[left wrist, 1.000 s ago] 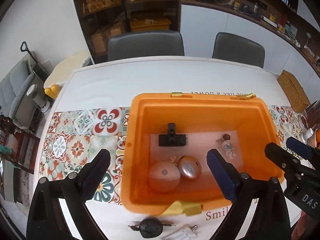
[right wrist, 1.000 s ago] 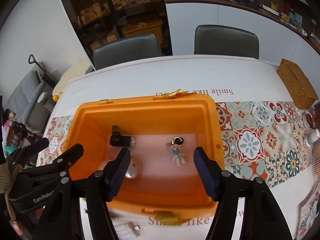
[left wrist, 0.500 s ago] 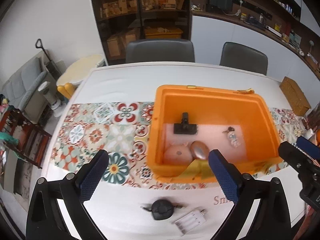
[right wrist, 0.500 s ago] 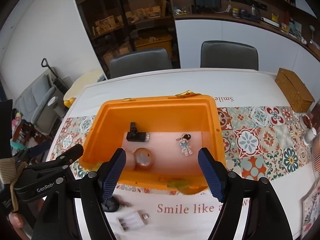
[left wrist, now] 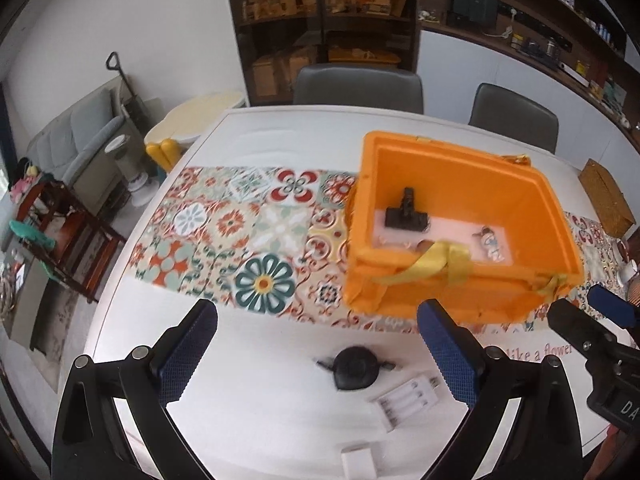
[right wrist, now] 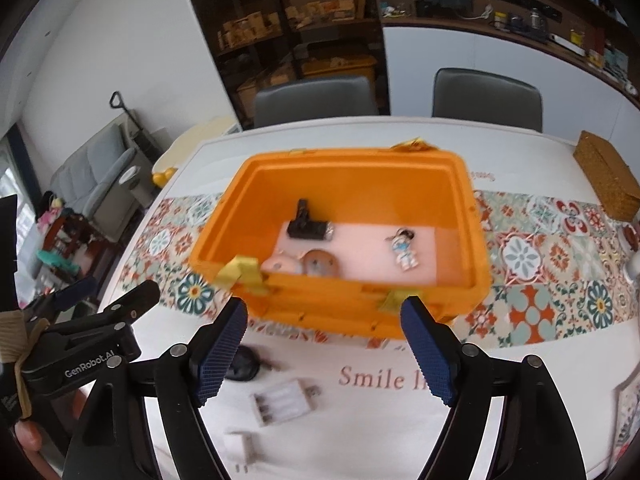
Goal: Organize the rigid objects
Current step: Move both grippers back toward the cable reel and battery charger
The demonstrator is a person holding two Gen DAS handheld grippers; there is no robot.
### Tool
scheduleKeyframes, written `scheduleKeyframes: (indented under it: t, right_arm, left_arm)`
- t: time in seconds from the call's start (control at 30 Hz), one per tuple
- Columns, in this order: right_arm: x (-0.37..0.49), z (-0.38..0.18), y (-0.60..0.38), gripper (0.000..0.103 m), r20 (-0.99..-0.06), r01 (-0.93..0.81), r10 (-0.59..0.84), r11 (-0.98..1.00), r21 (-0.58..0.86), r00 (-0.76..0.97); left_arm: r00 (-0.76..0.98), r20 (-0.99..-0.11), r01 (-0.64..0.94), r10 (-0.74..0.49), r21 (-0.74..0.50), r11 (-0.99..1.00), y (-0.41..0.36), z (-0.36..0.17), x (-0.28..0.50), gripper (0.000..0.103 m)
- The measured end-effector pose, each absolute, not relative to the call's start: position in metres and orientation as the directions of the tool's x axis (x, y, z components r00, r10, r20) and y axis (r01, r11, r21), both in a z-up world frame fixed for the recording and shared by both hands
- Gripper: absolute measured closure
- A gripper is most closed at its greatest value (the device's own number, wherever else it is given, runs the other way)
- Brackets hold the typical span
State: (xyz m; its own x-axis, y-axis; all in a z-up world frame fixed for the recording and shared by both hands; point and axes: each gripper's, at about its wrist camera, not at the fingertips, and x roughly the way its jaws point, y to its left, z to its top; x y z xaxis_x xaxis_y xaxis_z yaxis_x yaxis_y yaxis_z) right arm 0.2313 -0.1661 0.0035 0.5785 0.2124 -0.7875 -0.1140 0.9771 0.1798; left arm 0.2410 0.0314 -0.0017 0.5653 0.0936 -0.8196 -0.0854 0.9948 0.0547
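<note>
Orange plastic bin [right wrist: 344,304] already holds a black clip-like part [right wrist: 306,228], a small figurine [right wrist: 404,250] and two rounded pieces, while a black disc [left wrist: 354,368], a white battery holder [right wrist: 282,402] and a white block [left wrist: 358,462] wait on the white table [left wrist: 260,412] beside a tiled runner. The left gripper [left wrist: 318,354] gapes wide and empty; the right gripper [right wrist: 320,350], jaws just opening, holds nothing. Chairs and shelves stand behind.

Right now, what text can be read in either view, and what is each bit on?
"GenRobot.AI": body of the left gripper, right wrist view.
"Smile li", cut off by a finger: white tablecloth.
"like a flower": same tablecloth, left wrist view.
"DA", cut off at the frame edge: right gripper.
Faint print behind the orange bin: too blurred to read.
</note>
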Motion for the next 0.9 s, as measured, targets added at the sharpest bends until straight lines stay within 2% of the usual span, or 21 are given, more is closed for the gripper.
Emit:
scheduleKeyframes:
  t: [0.33, 0.5, 0.9]
  right_arm:
    - [0.219, -0.039, -0.131, 0.020, -0.849, -0.215, 0.253, 0.962, 0.169, 0.464]
    - [0.220, -0.061, -0.122, 0.016, -0.883, -0.238, 0.253, 0.957, 0.167, 0.396]
    - [0.216, -0.114, -0.096, 0.012, -0.938, -0.302, 0.244, 0.939, 0.165, 0.246]
  left_arm:
    - [0.489, -0.861, -0.196, 0.141, 0.049, 0.979, 0.058, -0.035, 0.208, 0.001]
    - [0.456, -0.874, -0.243, 0.169, 0.061, 0.968, 0.068, -0.050, 0.193, 0.001]
    - [0.351, -0.916, -0.288, 0.194, 0.092, 0.953, 0.082, -0.090, 0.175, 0.001]
